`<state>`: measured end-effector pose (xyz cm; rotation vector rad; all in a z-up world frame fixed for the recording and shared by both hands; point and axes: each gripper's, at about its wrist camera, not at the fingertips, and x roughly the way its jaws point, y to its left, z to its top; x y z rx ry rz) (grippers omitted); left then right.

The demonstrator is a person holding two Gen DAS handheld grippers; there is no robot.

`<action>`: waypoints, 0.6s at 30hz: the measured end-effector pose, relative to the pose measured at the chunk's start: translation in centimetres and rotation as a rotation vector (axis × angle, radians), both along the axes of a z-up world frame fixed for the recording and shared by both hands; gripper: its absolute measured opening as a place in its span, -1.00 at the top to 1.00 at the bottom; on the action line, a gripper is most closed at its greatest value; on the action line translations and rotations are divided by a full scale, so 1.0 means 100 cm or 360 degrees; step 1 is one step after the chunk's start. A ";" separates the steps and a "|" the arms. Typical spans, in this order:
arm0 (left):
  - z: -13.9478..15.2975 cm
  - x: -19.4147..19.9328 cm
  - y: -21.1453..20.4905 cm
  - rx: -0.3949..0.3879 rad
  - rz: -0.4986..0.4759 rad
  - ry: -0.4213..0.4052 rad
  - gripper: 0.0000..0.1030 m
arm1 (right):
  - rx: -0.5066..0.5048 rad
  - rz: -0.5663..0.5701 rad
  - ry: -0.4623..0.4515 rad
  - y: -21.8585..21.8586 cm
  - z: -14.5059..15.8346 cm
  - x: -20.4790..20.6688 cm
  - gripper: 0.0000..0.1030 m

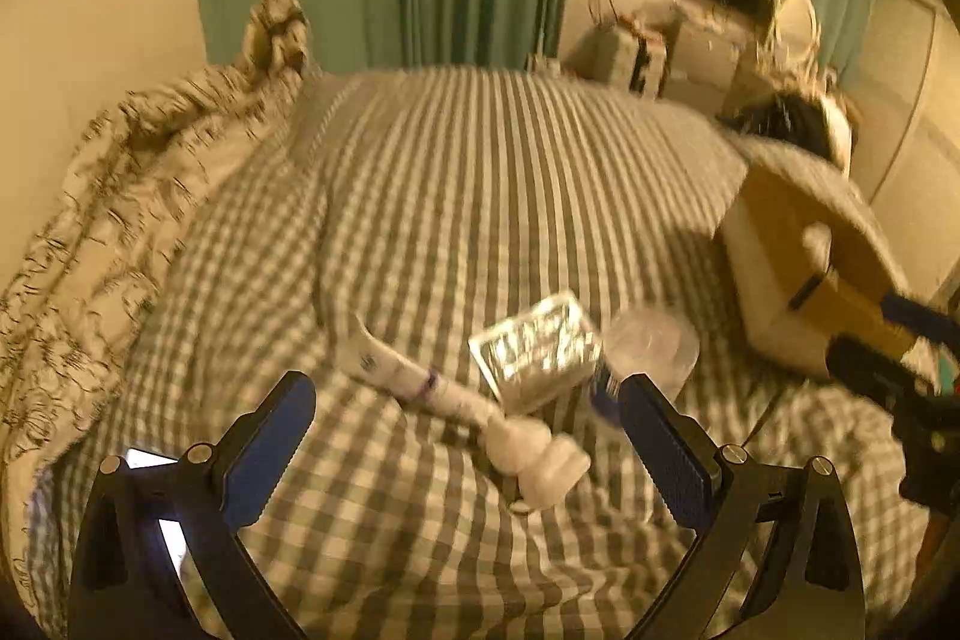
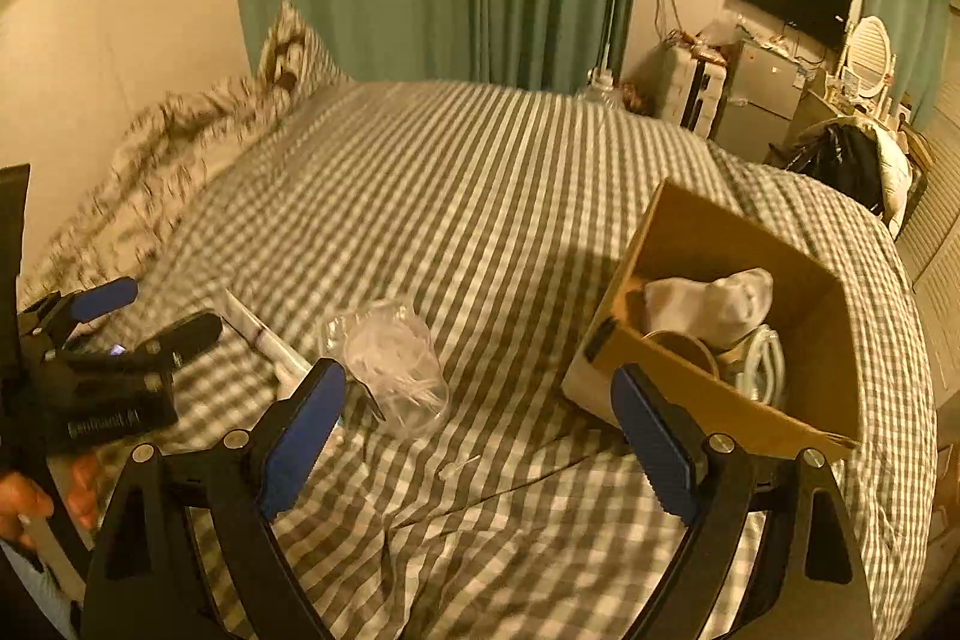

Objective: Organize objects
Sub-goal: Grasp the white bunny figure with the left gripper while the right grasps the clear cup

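Writing on the left gripper (image 2: 150,310) body is blurred, illegible

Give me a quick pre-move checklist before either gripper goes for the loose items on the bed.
1. Left gripper open and empty: ok.
2. Right gripper open and empty: ok.
3. Cardboard box open at the top, with room: ok; a white sock and other items lie inside.
4. White tube within the left gripper's line: ok, it lies between the fingers' line of sight.
5. Clear plastic container upright or tipped: cannot tell, blurred.
6. Shiny packet free of the tube: cannot tell; they appear to overlap.
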<state>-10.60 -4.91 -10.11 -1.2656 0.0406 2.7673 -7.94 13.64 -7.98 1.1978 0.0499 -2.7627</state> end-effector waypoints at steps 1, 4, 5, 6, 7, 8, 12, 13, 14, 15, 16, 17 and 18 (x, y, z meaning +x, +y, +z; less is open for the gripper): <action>-0.008 -0.002 0.004 -0.0012 -0.0019 -0.0032 -1.00 | 0.0011 0.0000 -0.0008 -0.001 -0.007 -0.005 -0.75; -0.035 -0.009 0.018 -0.0018 -0.0085 -0.0150 -1.00 | -0.0001 0.0000 -0.0036 -0.002 -0.023 -0.013 -0.75; -0.043 -0.012 0.022 -0.0023 -0.0100 -0.0193 -1.00 | -0.0006 0.0000 -0.0049 -0.001 -0.028 -0.015 -0.75; -0.051 -0.016 0.026 -0.0032 -0.0108 -0.0234 -1.00 | -0.0014 0.0001 -0.0071 0.001 -0.035 -0.018 -0.75; -0.056 -0.017 0.029 -0.0040 -0.0107 -0.0257 -1.00 | -0.0018 0.0001 -0.0089 0.001 -0.039 -0.020 -0.75; -0.063 -0.021 0.032 -0.0054 -0.0104 -0.0295 -1.00 | -0.0023 0.0000 -0.0107 0.002 -0.043 -0.022 -0.75; -0.081 -0.032 0.039 -0.0072 -0.0101 -0.0392 -0.95 | -0.0078 -0.0005 -0.0169 0.007 -0.057 -0.030 -0.75; -0.086 -0.033 0.042 -0.0084 -0.0123 -0.0422 -0.92 | -0.0098 -0.0007 -0.0178 0.009 -0.060 -0.033 -0.75; -0.091 -0.035 0.045 -0.0094 -0.0137 -0.0452 -0.81 | -0.0110 -0.0010 -0.0184 0.010 -0.062 -0.034 -0.75; -0.094 -0.036 0.047 -0.0100 -0.0149 -0.0483 -0.60 | -0.0122 -0.0015 -0.0191 0.011 -0.064 -0.035 -0.75; -0.098 -0.038 0.048 -0.0101 -0.0163 -0.0513 -0.44 | -0.0135 -0.0019 -0.0205 0.012 -0.067 -0.038 -0.75; -0.103 -0.039 0.050 -0.0105 -0.0178 -0.0550 -0.24 | -0.0143 -0.0020 -0.0218 0.012 -0.069 -0.039 -0.75; -0.106 -0.039 0.050 -0.0112 -0.0179 -0.0555 -0.24 | -0.0148 -0.0018 -0.0228 0.012 -0.071 -0.040 -0.75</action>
